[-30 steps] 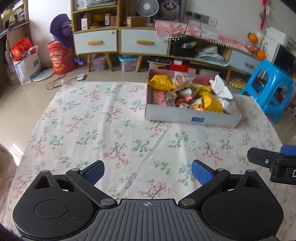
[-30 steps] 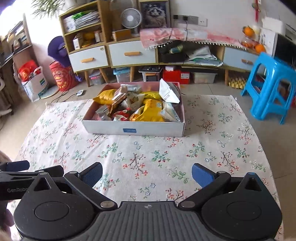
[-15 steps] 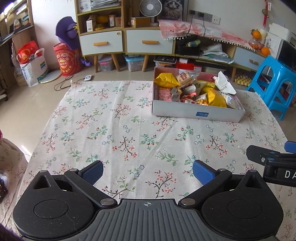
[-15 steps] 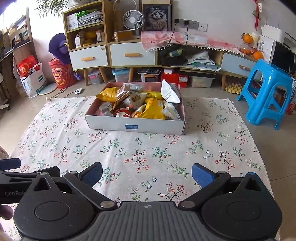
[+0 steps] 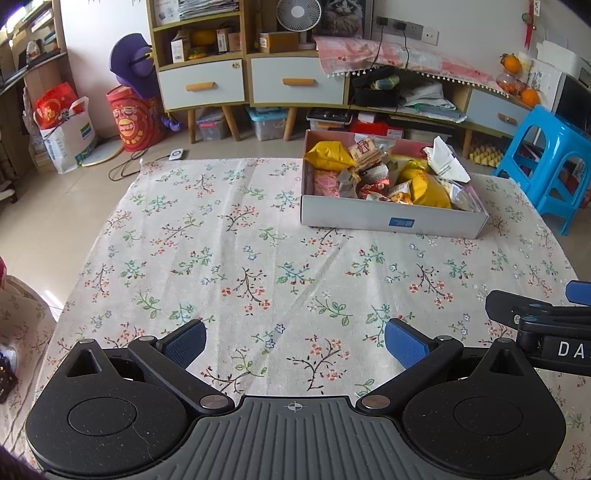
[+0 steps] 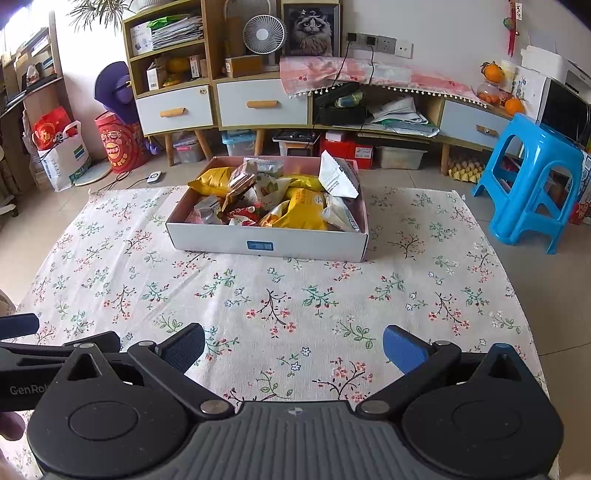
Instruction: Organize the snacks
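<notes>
A shallow white cardboard box [image 5: 391, 220] [image 6: 269, 243] stands at the far side of a floral tablecloth [image 5: 240, 258] [image 6: 295, 302], heaped with snack packets: yellow bags [image 5: 430, 190] [image 6: 303, 210], a white packet [image 6: 338, 177] and several smaller wrappers. My left gripper [image 5: 294, 345] hovers open over the near cloth, nothing between its blue pads. My right gripper [image 6: 293, 345] is open too, empty, near the front edge. Each gripper shows at the other view's side edge.
Beyond the table stand a wooden cabinet with pale drawers [image 6: 221, 103], a small fan [image 6: 264, 35], storage bins on the floor and a red drum [image 5: 129, 122]. A blue plastic stool [image 6: 532, 184] stands at the right. A finger [image 6: 11, 424] shows at lower left.
Both grippers have drawn back from the box and risen a little, so more cloth shows in front. Their jaws stay open and empty. The box has not moved.
</notes>
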Available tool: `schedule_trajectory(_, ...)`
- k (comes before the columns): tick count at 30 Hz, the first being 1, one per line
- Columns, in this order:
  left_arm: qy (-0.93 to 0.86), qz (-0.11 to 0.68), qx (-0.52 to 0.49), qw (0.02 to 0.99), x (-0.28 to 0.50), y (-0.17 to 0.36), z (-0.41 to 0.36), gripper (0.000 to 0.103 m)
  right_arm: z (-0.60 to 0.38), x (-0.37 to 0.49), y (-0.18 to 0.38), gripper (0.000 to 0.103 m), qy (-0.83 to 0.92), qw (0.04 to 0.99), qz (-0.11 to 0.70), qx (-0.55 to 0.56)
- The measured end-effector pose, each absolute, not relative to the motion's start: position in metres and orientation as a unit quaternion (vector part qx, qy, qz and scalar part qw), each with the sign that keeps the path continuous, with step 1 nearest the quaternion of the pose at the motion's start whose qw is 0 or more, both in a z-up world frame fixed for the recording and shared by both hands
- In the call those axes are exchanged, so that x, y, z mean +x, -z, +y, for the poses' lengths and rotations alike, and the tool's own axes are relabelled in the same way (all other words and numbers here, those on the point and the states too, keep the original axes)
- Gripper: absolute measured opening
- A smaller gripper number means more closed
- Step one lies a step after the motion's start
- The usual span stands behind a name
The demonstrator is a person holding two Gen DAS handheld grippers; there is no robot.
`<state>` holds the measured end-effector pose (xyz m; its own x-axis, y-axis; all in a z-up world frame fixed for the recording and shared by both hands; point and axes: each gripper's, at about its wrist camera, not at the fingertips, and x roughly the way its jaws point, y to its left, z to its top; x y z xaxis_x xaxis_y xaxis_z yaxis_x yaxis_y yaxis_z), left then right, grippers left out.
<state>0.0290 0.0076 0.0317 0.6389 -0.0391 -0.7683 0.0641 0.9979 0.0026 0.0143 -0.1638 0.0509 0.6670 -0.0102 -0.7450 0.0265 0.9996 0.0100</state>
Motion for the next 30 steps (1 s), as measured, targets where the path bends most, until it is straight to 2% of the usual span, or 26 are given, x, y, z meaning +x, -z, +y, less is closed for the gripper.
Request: schedule_trajectory(30,0.026,0.426,0.01,0.904,0.0286,-0.033,0.0103,0.103,-0.1657,0.0149,-0.0474,0.094,0.012,0.909,0.416,0.019)
